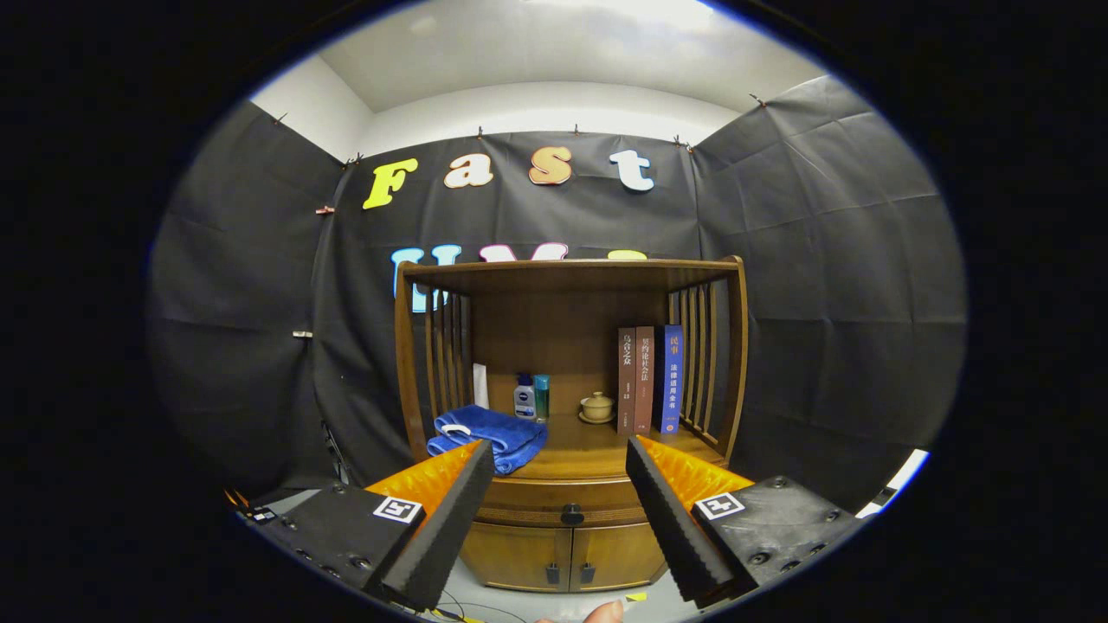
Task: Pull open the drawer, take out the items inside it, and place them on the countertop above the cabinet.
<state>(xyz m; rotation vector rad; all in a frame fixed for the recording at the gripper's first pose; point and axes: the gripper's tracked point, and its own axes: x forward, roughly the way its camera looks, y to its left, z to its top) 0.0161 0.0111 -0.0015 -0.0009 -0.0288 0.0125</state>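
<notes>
Nearest the camera, the tool is hanging in front of the cabinet with its two fingers standing wide apart and gripping nothing. Between them, straight ahead at twelve o'clock, the drawer is sitting fully closed under the counter, its small dark knob centred on the front. Whatever lies inside is hidden, so the job looks as if it is only beginning. The knob is small and the fingers are spread wide, so a closing grip that is coming in off-centre could be slipping off it or catching one side only; a pull that is not straight out could be jamming the drawer in its runners. Below the drawer, at six o'clock from the knob, two cabinet doors with similar dark handles are inviting a mistaken grab. The counter is already carrying a folded blue towel at ten o'clock from the knob, two small bottles behind it, a lidded cup near the middle, and three upright books at one o'clock, so free room for new items is looking limited to the front middle. The towel is overhanging the front edge just above the drawer and could be getting snagged when items are lifted out.
</notes>
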